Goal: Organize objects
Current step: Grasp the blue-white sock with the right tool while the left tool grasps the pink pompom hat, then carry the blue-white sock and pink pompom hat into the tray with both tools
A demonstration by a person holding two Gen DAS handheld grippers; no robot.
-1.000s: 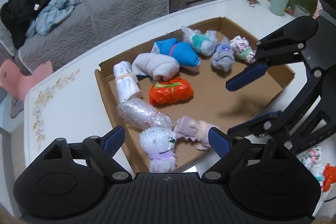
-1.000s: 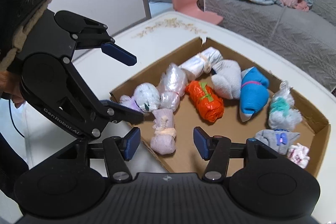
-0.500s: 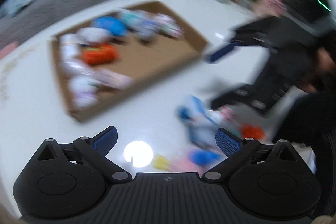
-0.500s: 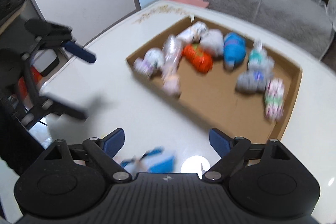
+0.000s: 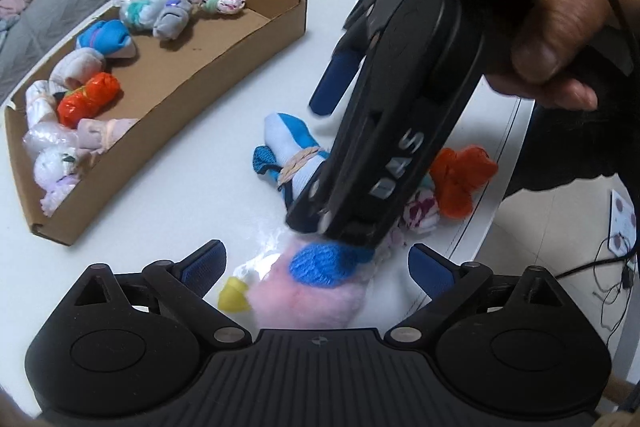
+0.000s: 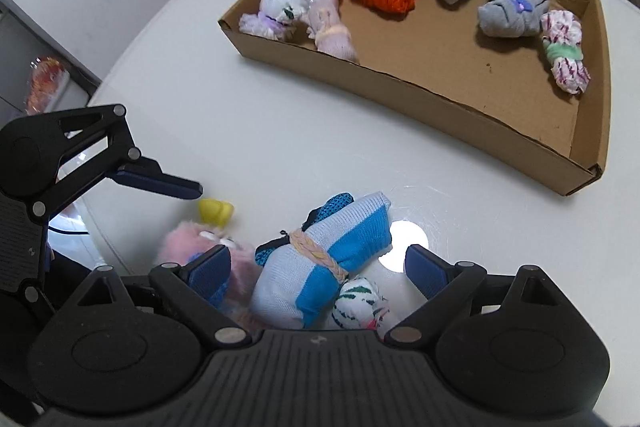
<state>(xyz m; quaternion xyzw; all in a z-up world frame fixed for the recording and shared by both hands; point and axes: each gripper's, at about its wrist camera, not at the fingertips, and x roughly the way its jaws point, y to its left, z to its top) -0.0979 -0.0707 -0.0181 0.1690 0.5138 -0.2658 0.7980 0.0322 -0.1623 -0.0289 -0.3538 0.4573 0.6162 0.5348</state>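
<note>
A: Which one is the right gripper lined up on?

B: The blue-and-white sock bundle, low centre of the right wrist view, lying on the bench between the jaws. They have just been opening, they stand apart, and I see no pad pressing on it.

A: How will it handle?

B: Light and soft, I'd judge, squashy knit tied by a braided band. Take it across the fat middle near that band; the loose toe ends would flop or slip out.

A: And the left gripper?

B: Also spread wide, nothing clamped. In the left wrist view the fluffy pink bundle with a blue patch lies between its jaws at the bottom centre. Fluffy, so a deep bite seems wise.

A: What's in the way?

B: The right gripper's body crosses just above the pink bundle, so the two tools crowd each other. A striped bundle touches the blue-and-white one, and an orange bundle sits at right. The cardboard tray, upper frame, already holds rolls.
</note>
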